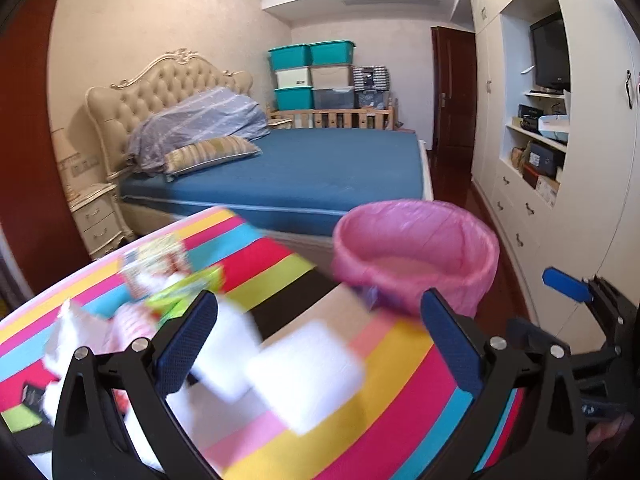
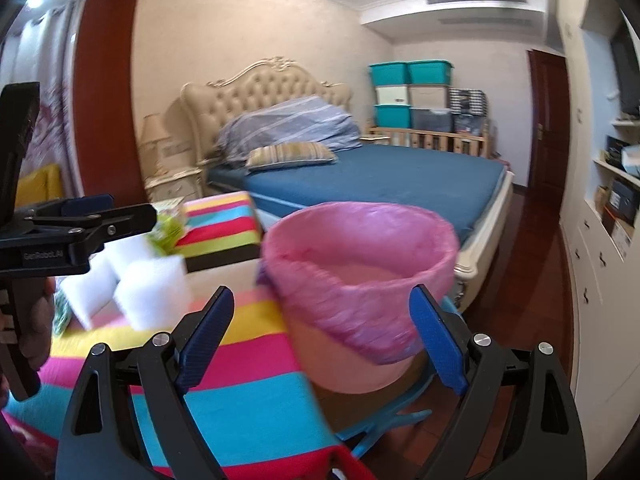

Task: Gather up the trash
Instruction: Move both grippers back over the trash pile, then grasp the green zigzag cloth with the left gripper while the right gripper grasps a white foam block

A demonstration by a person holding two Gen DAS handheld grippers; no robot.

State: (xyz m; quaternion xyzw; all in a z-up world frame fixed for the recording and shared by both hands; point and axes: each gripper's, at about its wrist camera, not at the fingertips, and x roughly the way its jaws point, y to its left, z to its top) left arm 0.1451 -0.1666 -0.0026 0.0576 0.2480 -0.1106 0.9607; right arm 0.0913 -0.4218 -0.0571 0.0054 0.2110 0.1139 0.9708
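Plainly, both pairs of fingers stand wide apart and grip nothing: the left gripper (image 1: 320, 340) hangs over white foam blocks (image 1: 308, 376) on the striped worktop (image 1: 400, 392), and the right gripper (image 2: 322, 332) faces the pink-lined bin (image 2: 360, 276) at the worktop's edge. Wrappers (image 1: 168, 272) lie farther back.

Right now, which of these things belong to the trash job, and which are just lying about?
Job:
pink-lined bin
white foam blocks
crumpled wrappers
tissue

Just there:
bed
pillow
storage boxes
TV
nightstand
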